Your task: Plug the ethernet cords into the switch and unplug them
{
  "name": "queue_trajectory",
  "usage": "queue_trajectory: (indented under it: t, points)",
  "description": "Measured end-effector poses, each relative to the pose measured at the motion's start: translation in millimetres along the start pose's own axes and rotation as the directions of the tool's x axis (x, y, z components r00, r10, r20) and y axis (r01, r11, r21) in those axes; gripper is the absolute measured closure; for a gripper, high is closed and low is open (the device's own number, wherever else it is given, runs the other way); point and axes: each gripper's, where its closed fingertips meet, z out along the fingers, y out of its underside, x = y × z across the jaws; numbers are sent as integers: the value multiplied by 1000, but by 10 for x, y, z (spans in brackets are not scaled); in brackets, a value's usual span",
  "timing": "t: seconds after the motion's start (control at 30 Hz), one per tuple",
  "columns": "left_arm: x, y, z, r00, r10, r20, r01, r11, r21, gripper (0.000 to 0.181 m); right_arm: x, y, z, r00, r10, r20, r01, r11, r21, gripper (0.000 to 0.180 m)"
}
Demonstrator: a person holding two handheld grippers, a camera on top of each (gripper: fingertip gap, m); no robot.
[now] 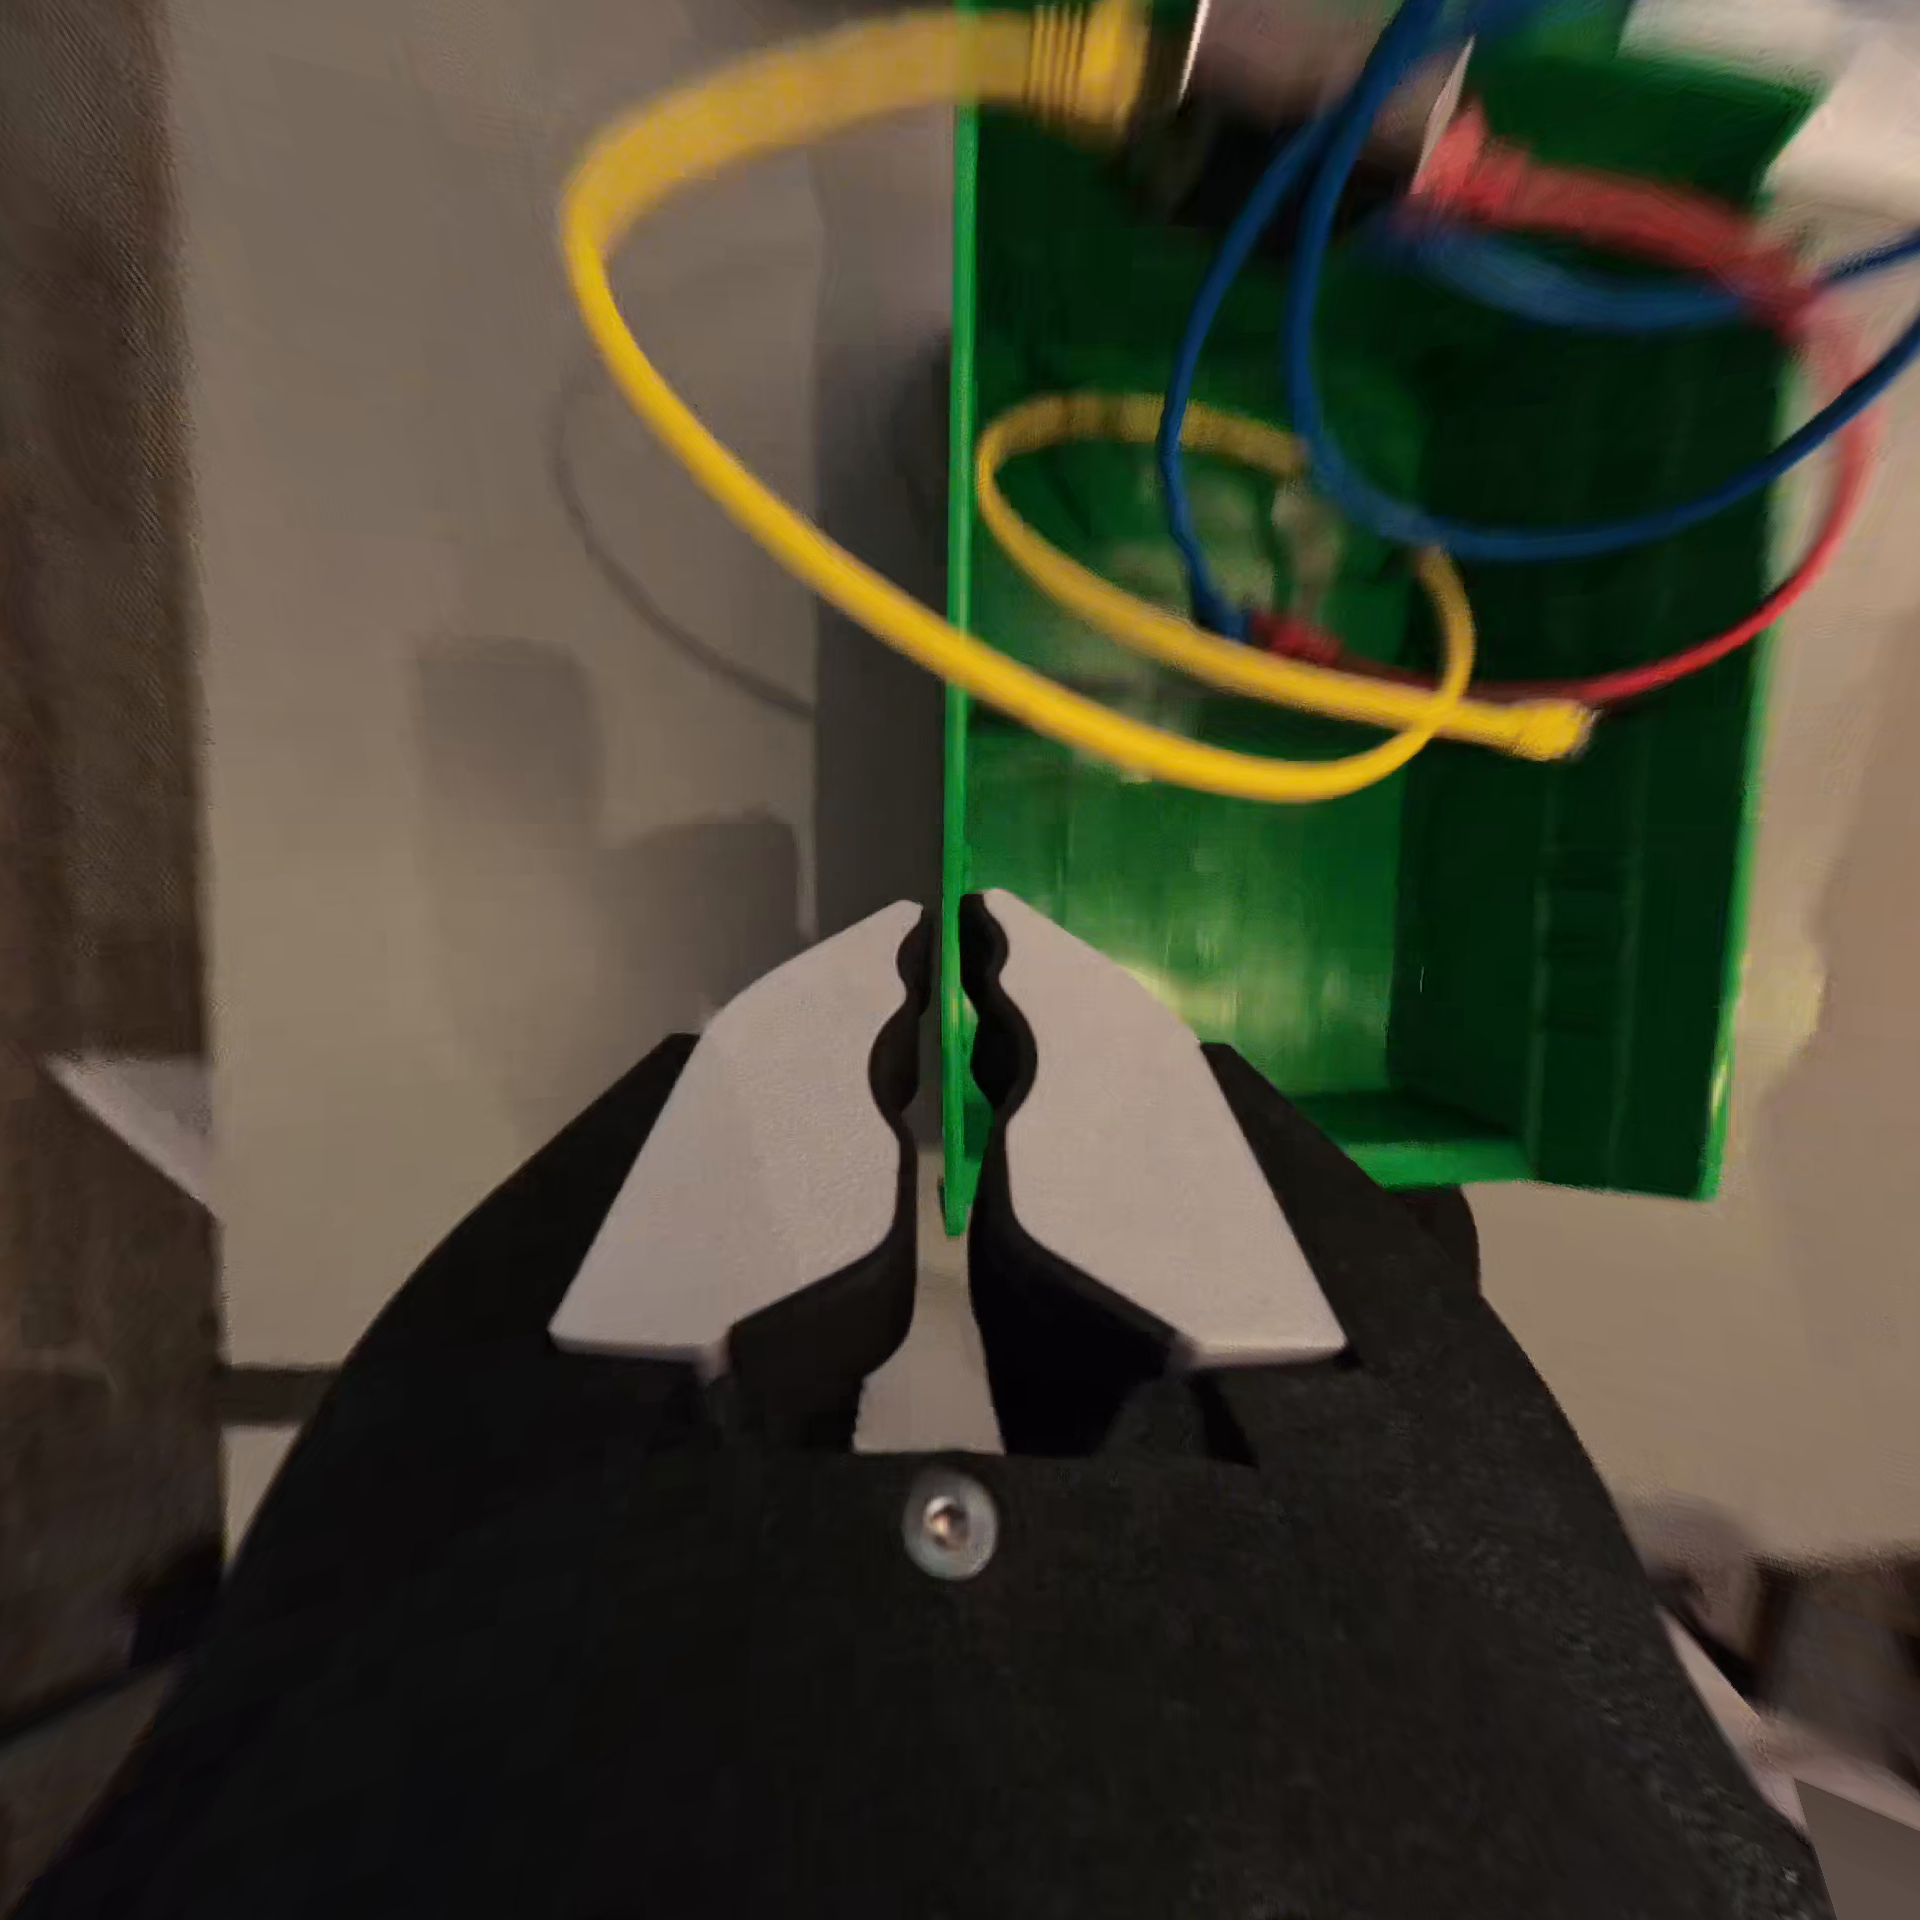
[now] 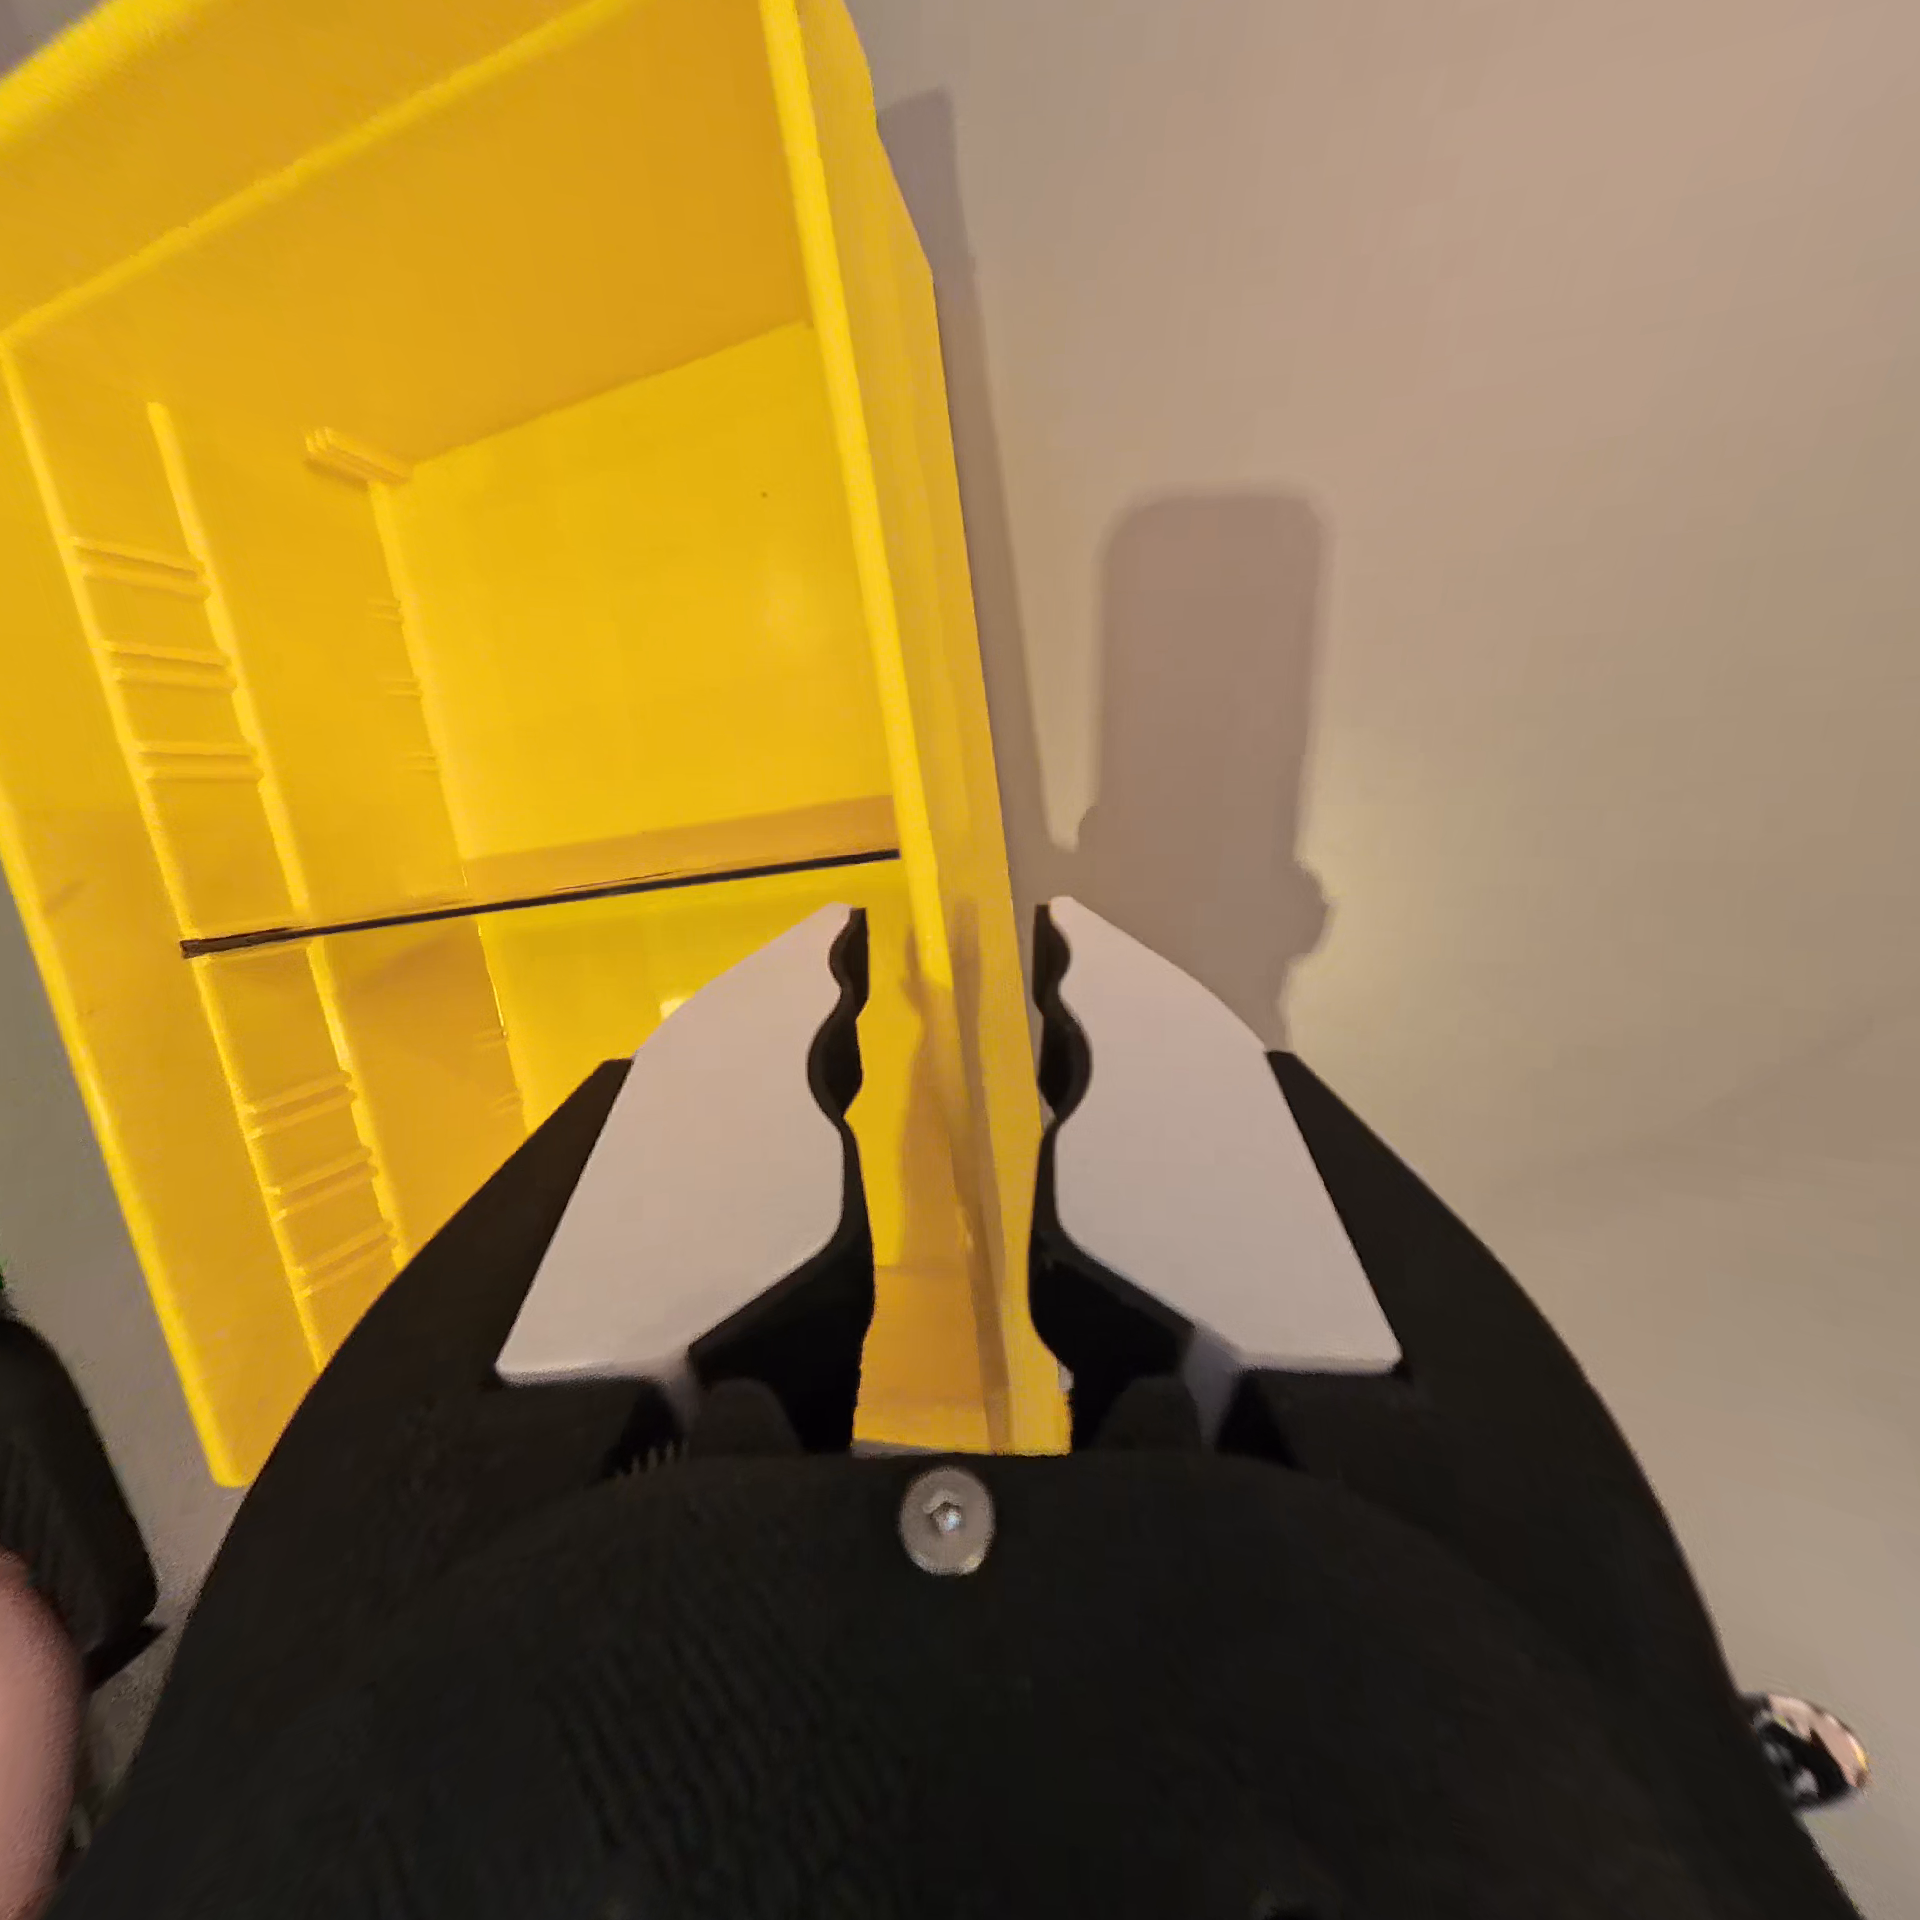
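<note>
My left gripper [image 1: 943,914] is pinched narrow on the thin side wall of a green bin [image 1: 1621,831], the wall running straight up between the two grey fingers [image 1: 769,1132]. Left of the gripper there is only a pale surface [image 1: 395,623] with soft shadows on it. Ahead of the fingertips and up to the left, a yellow ethernet cord [image 1: 727,457] loops out over the bin wall, then curls back into the bin ahead and to the right of my fingers; one yellow plug [image 1: 1548,727] lies inside the bin, and another blurred yellow plug end sits far ahead at the top of the view. Farther right inside the bin I see a blue cord [image 1: 1309,343] in loops and a red cord [image 1: 1839,520] arcing along the far right side. This view is motion-blurred, and I cannot make out a switch in it.

My right gripper [image 2: 945,914] straddles the side wall of a yellow bin [image 2: 623,644], fingers set a little apart around that wall; I cannot tell whether the pads press on it. The bin body lies left of and ahead of the fingers, with a thin dark divider [image 2: 540,899] across it. Right of the gripper is bare pale surface with the tool's shadow.
</note>
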Motion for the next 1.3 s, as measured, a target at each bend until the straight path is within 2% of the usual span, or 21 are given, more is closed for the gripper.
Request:
queue_trajectory:
  t: [0.03, 0.1, 0.17, 0.23, 0.27, 0.3, 0.33, 0.4, 0.43, 0.47, 0.53, 0.57, 0.63, 0.73, 0.83, 0.97, 1.03, 1.1, 1.3]
  points:
    - [13, -194, -181, 999, 34, 34, -38, 990, 136, 175, -28, -18, -74, 1000, -10, -10, 10, 1000, 19, 148]
    - [138, -602, -545, 991, 111, 81, -135, 897, 420, 172, -161, -83, -249, 997, -78, -21, 80, 993, 82, 145]
    - [399, -889, -800, 970, 225, 92, -232, 737, 635, 154, -324, -197, -466, 983, -172, -57, 180, 968, 178, 144]
    - [650, -1075, -916, 934, 323, 156, -320, 554, 769, 150, -576, -365, -712, 956, -282, -76, 291, 903, 316, 144]
    - [752, -1141, -908, 909, 361, 209, -373, 477, 796, 148, -696, -454, -846, 936, -335, -105, 349, 853, 389, 143]
    - [817, -1194, -850, 884, 386, 263, -427, 439, 791, 145, -829, -544, -985, 909, -392, -141, 411, 786, 462, 138]
    - [832, -1230, -750, 864, 392, 314, -477, 441, 760, 141, -994, -623, -1126, 869, -462, -179, 480, 694, 537, 132]
    - [807, -1256, -512, 816, 411, 406, -574, 493, 654, 124, -1377, -739, -1422, 770, -577, -272, 572, 436, 695, 122]
    - [828, -1254, -399, 788, 440, 431, -614, 499, 611, 122, -1548, -756, -1557, 738, -601, -308, 573, 314, 757, 112]
    - [868, -1249, -289, 768, 472, 434, -638, 498, 588, 122, -1690, -752, -1678, 721, -609, -332, 553, 216, 805, 110]
    - [976, -1270, -99, 764, 518, 385, -635, 498, 590, 128, -1971, -680, -1847, 672, -649, -357, 504, 48, 862, 107]
    - [1045, -1292, -4, 751, 561, 349, -641, 494, 587, 131, -2089, -636, -1876, 642, -678, -357, 492, 7, 871, 107]
    - [1054, -1427, 148, 668, 648, 367, -724, 449, 524, 134, -2230, -608, -1902, 616, -698, -366, 481, -35, 876, 108]
    - [779, -1544, 380, 450, 802, 392, -888, 355, 292, 138, -2359, -582, -1876, 591, -726, -350, 456, -56, 888, 113]
    - [621, -1433, 588, 290, 930, 227, -954, 260, 152, 137, -2433, -577, -1756, 568, -759, -317, 464, -23, 886, 113]
    - [551, -1298, 893, 57, 995, 85, -998, 54, 30, 144, -2547, -559, -1673, 536, -779, -326, 488, -29, 872, 114]
    - [521, -1256, 1053, 2, 1000, 16, -1000, 3, -23, 139, -2620, -519, -1673, 516, -797, -315, 478, -37, 877, 115]
    - [581, -1243, 1167, -45, 999, -15, -999, -45, -17, 137, -2654, -514, -1652, 512, -801, -310, 480, -33, 877, 118]
    - [660, -1228, 1326, -228, 973, -30, -973, -229, -37, 151, -2693, -582, -1381, 494, -805, -328, 563, 9, 827, 120]
